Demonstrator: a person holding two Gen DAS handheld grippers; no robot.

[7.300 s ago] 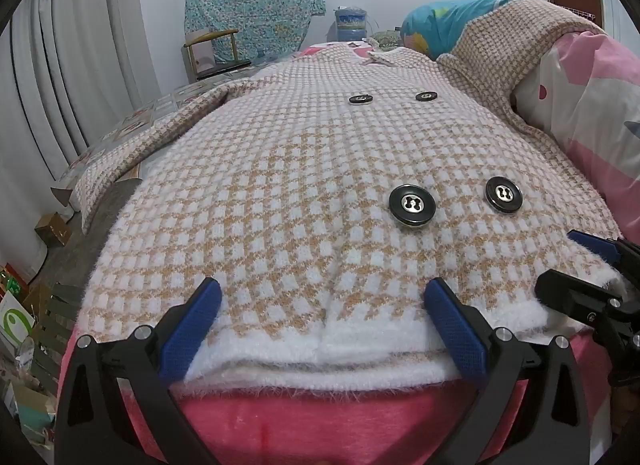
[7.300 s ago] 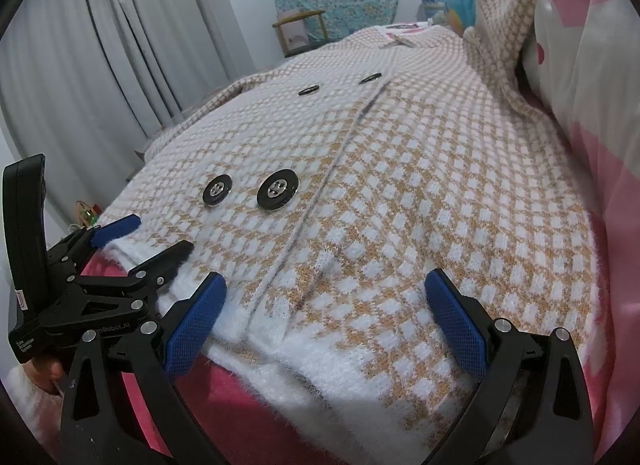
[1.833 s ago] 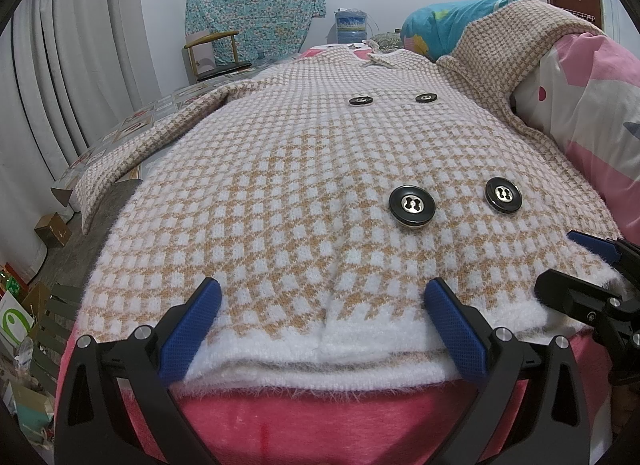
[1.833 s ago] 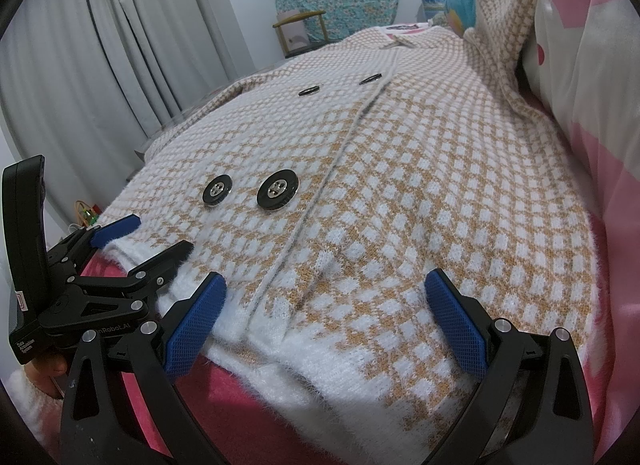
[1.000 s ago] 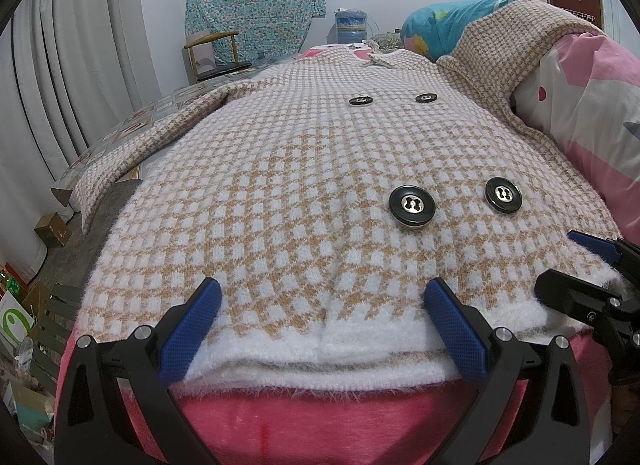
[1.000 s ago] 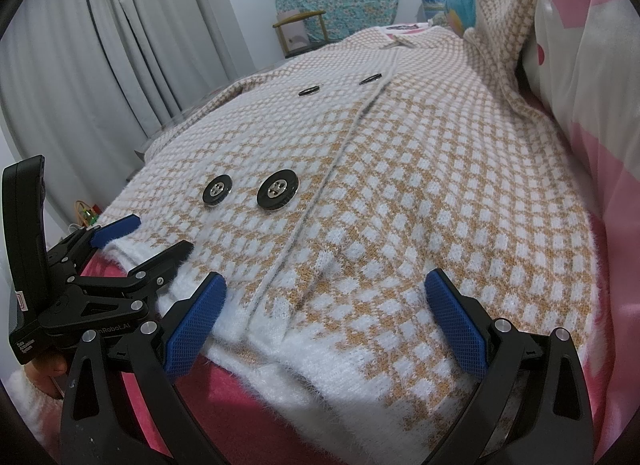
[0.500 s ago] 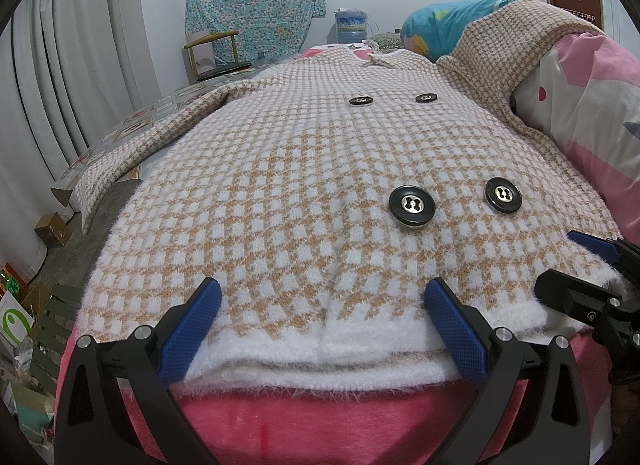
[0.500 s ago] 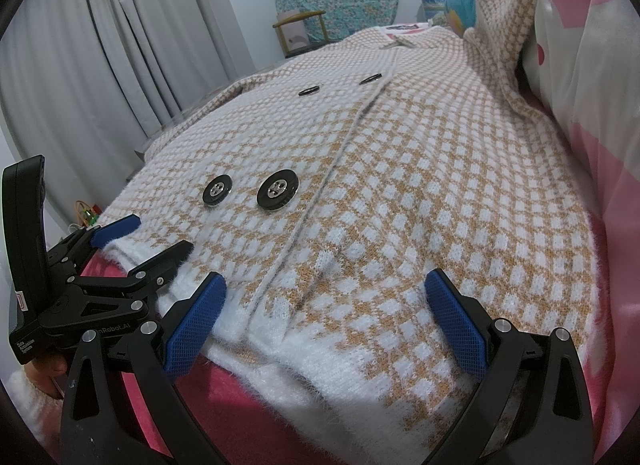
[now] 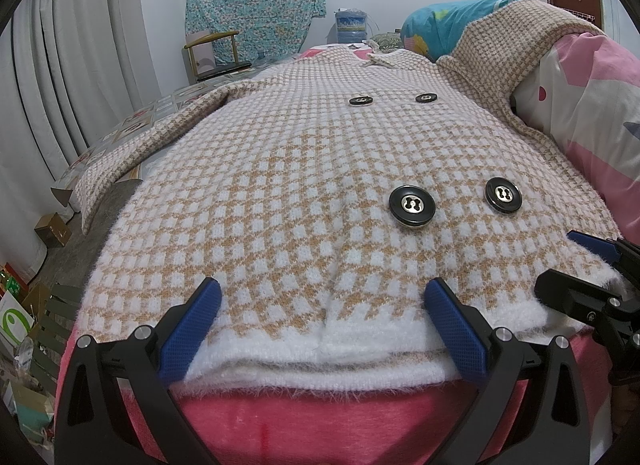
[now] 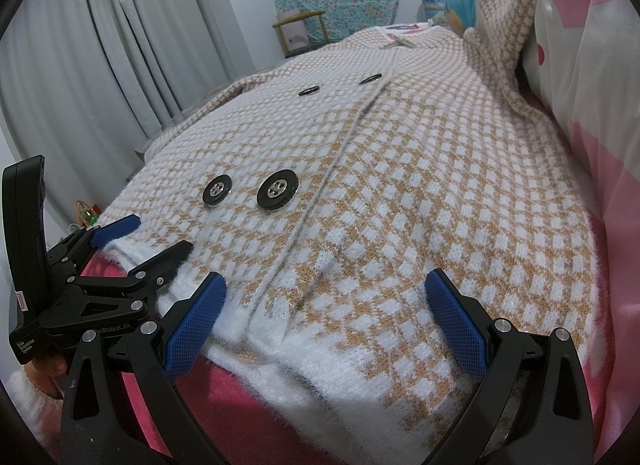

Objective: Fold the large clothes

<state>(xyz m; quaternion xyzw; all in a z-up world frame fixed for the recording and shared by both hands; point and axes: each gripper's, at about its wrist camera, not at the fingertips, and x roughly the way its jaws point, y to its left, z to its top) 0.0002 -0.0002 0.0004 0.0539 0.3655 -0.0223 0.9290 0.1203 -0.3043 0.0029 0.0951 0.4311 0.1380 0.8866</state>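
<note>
Fuzzy houndstooth knit coat [image 9: 288,185], tan on white, lies spread flat and buttoned on the pink bed cover [image 9: 320,421], its white hem nearest the cameras. Across the earlier views nothing has shifted; folding appears not yet begun. Left gripper [image 9: 324,329] and right gripper [image 10: 324,325] rest at the hem, jaws spread wide, holding nothing. Four glossy black round buttons [image 9: 413,208] sit in pairs.
</note>
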